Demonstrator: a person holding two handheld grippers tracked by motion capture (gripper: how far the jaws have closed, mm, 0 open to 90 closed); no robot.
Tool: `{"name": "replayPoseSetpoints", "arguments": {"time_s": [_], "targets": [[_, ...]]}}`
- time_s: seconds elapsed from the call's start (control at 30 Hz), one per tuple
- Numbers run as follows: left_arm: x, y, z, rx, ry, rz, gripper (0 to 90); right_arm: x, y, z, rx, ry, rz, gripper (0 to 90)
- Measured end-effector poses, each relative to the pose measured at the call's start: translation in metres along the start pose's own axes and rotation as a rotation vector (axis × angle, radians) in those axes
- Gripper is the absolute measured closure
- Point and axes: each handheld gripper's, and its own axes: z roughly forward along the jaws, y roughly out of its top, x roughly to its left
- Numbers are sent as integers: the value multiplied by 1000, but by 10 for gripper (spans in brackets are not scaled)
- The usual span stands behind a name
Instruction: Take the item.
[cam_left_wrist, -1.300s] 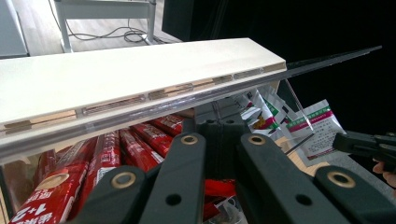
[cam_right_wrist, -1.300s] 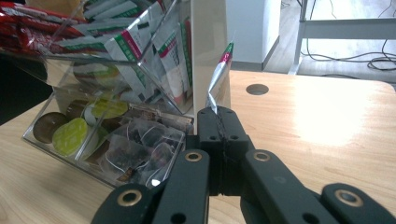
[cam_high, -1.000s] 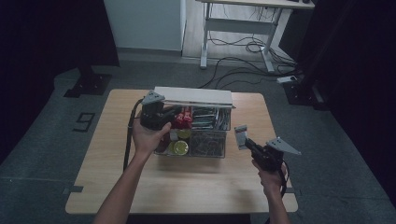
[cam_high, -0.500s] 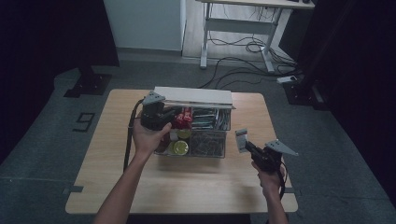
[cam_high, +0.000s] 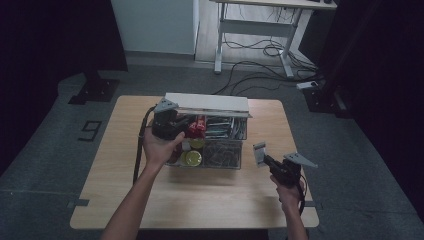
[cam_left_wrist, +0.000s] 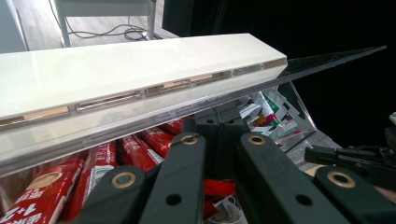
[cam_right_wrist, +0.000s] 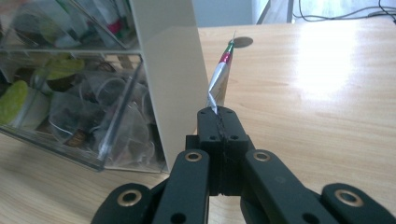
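Right gripper (cam_right_wrist: 218, 122) clamped on sachet (cam_right_wrist: 221, 79)

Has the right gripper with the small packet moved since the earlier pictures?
Yes. In the high view the right gripper, shut on the small packet, has sunk toward the table's near edge, away from the clear box.

**Readable marks: a floor numeral and one packet print**

A taped "9" (cam_high: 90, 130) stands on the grey floor left of the table. In the left gripper view, a red snack packet (cam_left_wrist: 35, 198) reads "1+2" upside down; its other print is illegible.
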Motion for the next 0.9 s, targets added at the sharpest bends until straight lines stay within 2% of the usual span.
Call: {"name": "replayPoseSetpoints", "arguments": {"time_s": [0.4, 0.5, 0.7, 0.9], "targets": [[0, -3, 1, 4, -1, -1, 900, -11, -15, 16, 65, -32, 22, 891], [0, -4, 1, 4, -2, -1, 900, -15, -19, 20, 86, -54, 11, 888], [0, -4, 2, 6, 0, 0, 900, -26, -26, 25, 108, -85, 29, 879], [-1, -4, 3, 6, -2, -1, 900, -32, -31, 27, 136, -115, 28, 834]]}}
